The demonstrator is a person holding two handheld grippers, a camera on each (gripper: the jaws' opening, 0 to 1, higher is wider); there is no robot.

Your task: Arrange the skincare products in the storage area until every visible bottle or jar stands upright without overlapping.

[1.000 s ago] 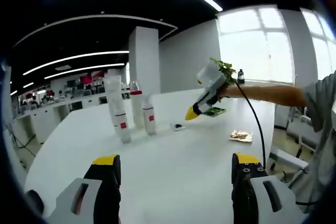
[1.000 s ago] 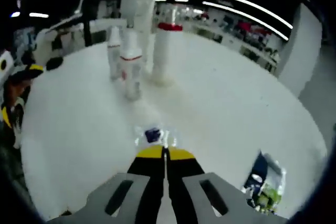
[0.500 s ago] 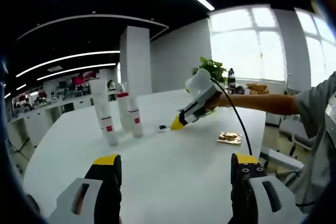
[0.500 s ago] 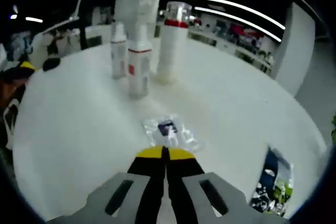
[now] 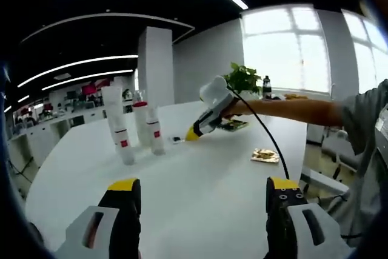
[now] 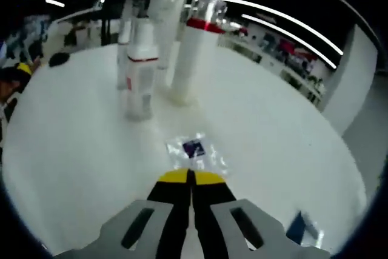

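A: so where's everything sitting?
B: the skincare bottles (image 5: 138,134) all stand upright in a tight cluster on the white table (image 5: 200,180), the red-capped bottle (image 6: 189,59) tallest of the lot. The right gripper (image 6: 190,177) has its jaws pressed together, tips just short of a small clear sachet (image 6: 195,150) lying flat near the bottles

A: and the other one?
B: left gripper (image 5: 203,189) hangs low over the table, jaws wide apart, holding nothing. Off to the side there's a foil packet (image 5: 265,155)

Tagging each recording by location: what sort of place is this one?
Probably an open-plan office: a large white table holding white skincare bottles with red bands, rows of desks behind, long ceiling light strips and big bright windows.
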